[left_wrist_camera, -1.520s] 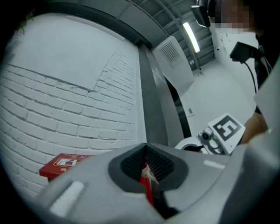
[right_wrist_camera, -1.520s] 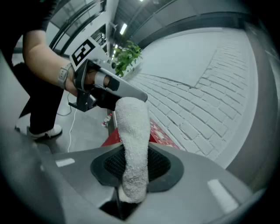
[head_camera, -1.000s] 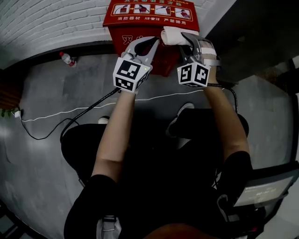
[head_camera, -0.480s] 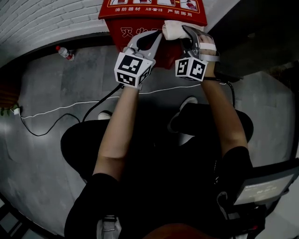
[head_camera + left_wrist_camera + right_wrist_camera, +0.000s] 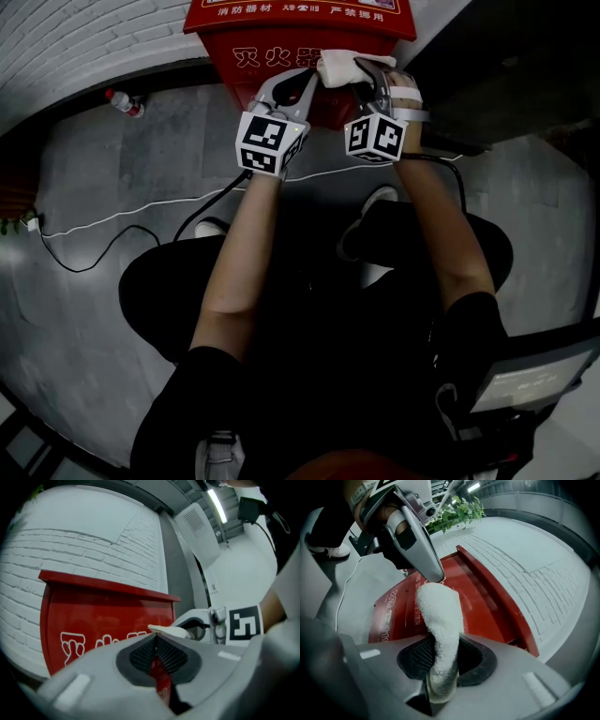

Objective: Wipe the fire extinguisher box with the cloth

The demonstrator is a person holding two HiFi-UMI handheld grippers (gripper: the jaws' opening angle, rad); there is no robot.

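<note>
Head view: the red fire extinguisher box [image 5: 272, 58] stands on the grey floor [image 5: 84, 281] against a white brick wall [image 5: 84, 37]. Both tools are raised to its front face, side by side.

Right tool [image 5: 364, 69]: clenched on a white cloth [image 5: 337, 67]. The right gripper view confirms this; the cloth is pinched between the two pads and stands out past the tips as a thick folded roll. Its free end lies over the right part of the box's front, across the white lettering (whether it presses flat on the panel cannot be confirmed).

Left tool [image 5: 309, 82]: jaws closed tip to tip, nothing between them, as the left gripper view shows. Its tips sit just beside the left end of the cloth, in front of the red panel.

Other items noted: a white cable [image 5: 122, 217] runs across the floor between the person and the box. A small bottle [image 5: 123, 101] with a red cap lies on the floor, left of the box and near the wall.
</note>
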